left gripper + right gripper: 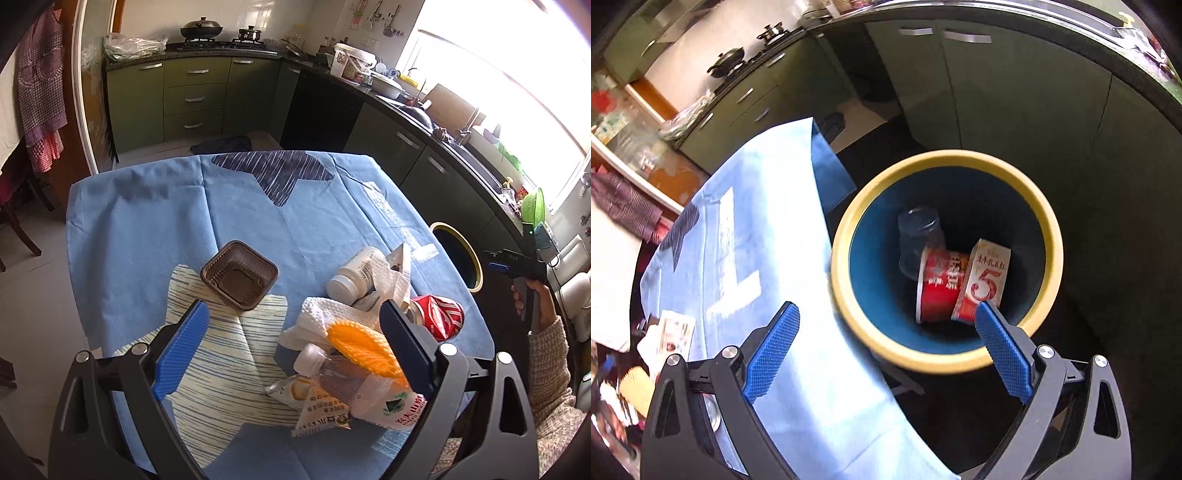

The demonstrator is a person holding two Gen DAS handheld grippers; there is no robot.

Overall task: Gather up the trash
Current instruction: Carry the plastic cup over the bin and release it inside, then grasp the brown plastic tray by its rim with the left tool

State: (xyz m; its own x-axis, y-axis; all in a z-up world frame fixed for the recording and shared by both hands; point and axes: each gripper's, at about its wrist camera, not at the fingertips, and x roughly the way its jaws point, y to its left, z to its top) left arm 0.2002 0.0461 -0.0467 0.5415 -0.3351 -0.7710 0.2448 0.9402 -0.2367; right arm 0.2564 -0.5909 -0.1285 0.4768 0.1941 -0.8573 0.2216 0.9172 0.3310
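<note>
Blue pads of my left gripper (293, 345) stand wide apart over the table (147, 229), gripping nothing. Between and just past them lies the trash heap: a clear bottle (354, 384) with a white cap, a snack wrapper (314, 410) beside it, an orange net (364, 349) on top, and white paper (321, 317) behind. A red can (441, 314) lies just right of my right pad, and a white pill bottle (351, 275) sits beyond the paper. A brown tray (239, 273) stands apart to the left.

My right gripper (886, 347) hangs spread and empty above the bin (945, 158), which stands beside the table edge. Inside the bin I see a clear cup (918, 236), a red tub (940, 284) and a carton (984, 280).
</note>
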